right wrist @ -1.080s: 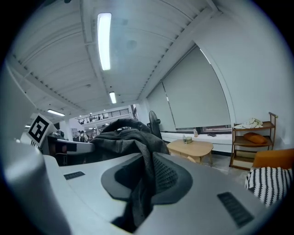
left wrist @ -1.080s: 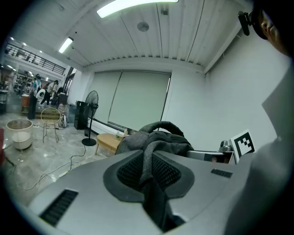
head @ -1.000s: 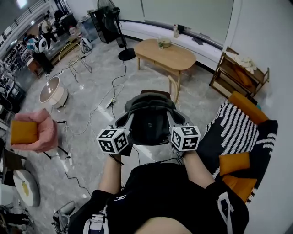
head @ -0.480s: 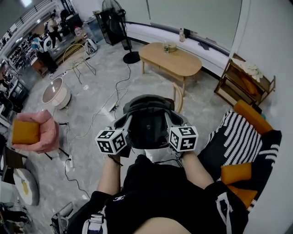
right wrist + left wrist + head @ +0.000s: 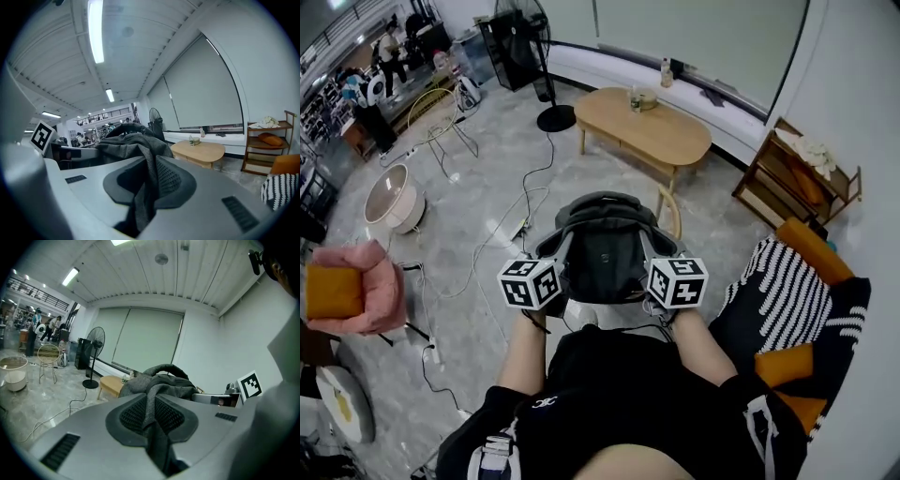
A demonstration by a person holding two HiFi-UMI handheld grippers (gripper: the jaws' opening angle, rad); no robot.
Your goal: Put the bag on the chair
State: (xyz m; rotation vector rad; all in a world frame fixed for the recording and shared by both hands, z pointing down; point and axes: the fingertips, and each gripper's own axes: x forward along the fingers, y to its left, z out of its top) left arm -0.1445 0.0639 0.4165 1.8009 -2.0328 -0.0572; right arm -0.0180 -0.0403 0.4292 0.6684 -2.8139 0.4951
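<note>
Left claw point(image 5: 152, 420) and right claw point(image 5: 146, 187) each clamp a fold of the bag point(image 5: 605, 246) slung between them; the chair point(image 5: 668, 208) lies just ahead, partly beneath it.

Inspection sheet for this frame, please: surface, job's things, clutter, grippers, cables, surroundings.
Surface: grey floor; no worktop in use.
Job's things: dark bag held up over the wooden chair, of which only part of the back shows; contact with the seat cannot be told.
Clutter: small items on the table; white tub on the floor.
Grippers: left gripper shut on the bag's fabric; right gripper likewise.
Cables: loose cables run across the floor ahead of the chair.
Surroundings: fan, striped sofa, shelf, pink armchair, people far back left.
</note>
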